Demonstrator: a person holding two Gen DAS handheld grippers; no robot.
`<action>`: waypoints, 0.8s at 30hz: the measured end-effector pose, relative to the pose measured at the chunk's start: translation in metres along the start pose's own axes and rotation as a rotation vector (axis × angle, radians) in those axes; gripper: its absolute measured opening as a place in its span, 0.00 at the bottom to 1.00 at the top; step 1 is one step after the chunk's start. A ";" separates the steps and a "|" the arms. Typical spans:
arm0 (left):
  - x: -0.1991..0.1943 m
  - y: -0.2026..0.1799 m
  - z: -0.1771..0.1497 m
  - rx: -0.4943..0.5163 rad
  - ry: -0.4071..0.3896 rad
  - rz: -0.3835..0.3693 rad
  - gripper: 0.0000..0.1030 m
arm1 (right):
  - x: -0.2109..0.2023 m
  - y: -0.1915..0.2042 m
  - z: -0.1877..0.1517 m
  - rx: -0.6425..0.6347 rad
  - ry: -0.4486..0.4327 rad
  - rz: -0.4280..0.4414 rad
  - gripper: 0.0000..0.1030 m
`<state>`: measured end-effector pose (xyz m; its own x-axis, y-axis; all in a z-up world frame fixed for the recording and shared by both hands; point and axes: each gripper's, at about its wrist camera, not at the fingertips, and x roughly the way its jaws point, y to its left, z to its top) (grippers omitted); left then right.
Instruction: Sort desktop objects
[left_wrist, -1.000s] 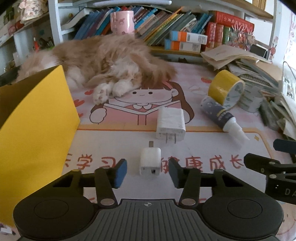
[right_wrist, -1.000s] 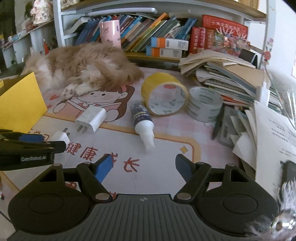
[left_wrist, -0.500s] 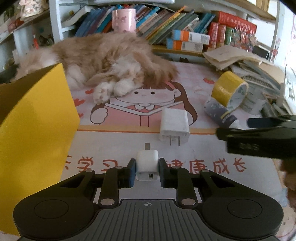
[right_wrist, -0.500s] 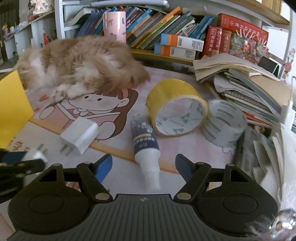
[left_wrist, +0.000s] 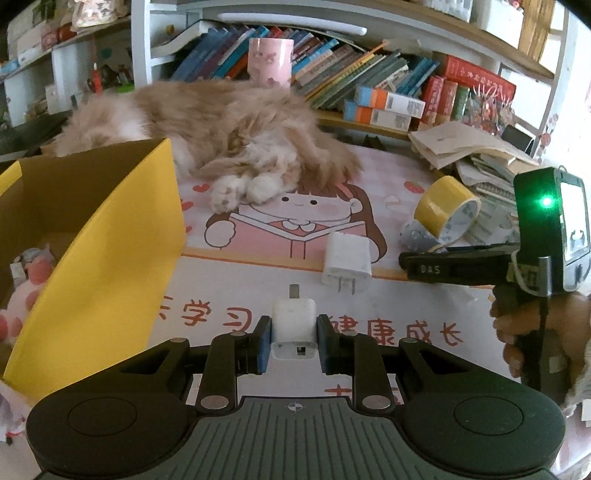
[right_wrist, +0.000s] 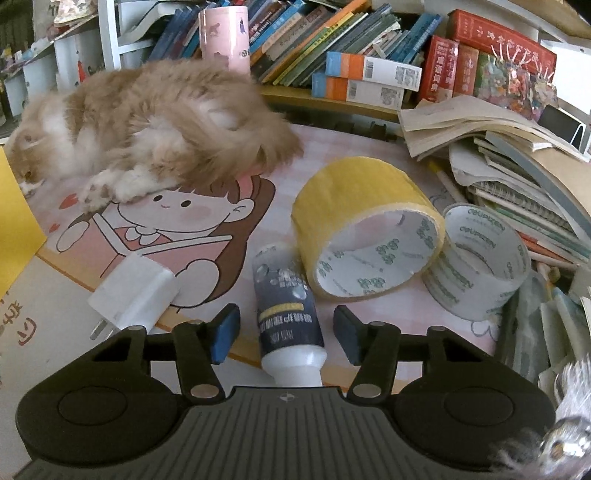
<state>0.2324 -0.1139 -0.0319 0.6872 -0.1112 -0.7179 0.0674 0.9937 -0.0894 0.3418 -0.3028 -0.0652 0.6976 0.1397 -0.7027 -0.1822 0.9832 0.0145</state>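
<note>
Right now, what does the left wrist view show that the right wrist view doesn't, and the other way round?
Left wrist only: the left gripper shut on the small charger, the inside of the yellow box with a pink toy in it, and a hand holding the right gripper's handle.

Right wrist only: the right gripper closing around the bottle, pads not yet touching it, and the whole grey tape roll.

Both: the cat, the big charger, the yellow tape, the pink cup and the bookshelf.
</note>
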 end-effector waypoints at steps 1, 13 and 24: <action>-0.001 0.000 0.000 -0.005 0.000 -0.003 0.23 | 0.000 0.001 0.000 -0.003 -0.003 0.004 0.38; -0.025 -0.004 0.004 -0.008 -0.052 -0.036 0.23 | -0.038 0.004 -0.012 0.024 -0.017 0.050 0.29; -0.055 0.001 -0.006 -0.035 -0.095 -0.075 0.23 | -0.095 0.017 -0.032 0.050 -0.056 0.075 0.29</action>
<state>0.1909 -0.1067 0.0032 0.7470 -0.1819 -0.6394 0.0974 0.9814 -0.1655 0.2504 -0.3034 -0.0204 0.7209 0.2180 -0.6579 -0.2015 0.9742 0.1020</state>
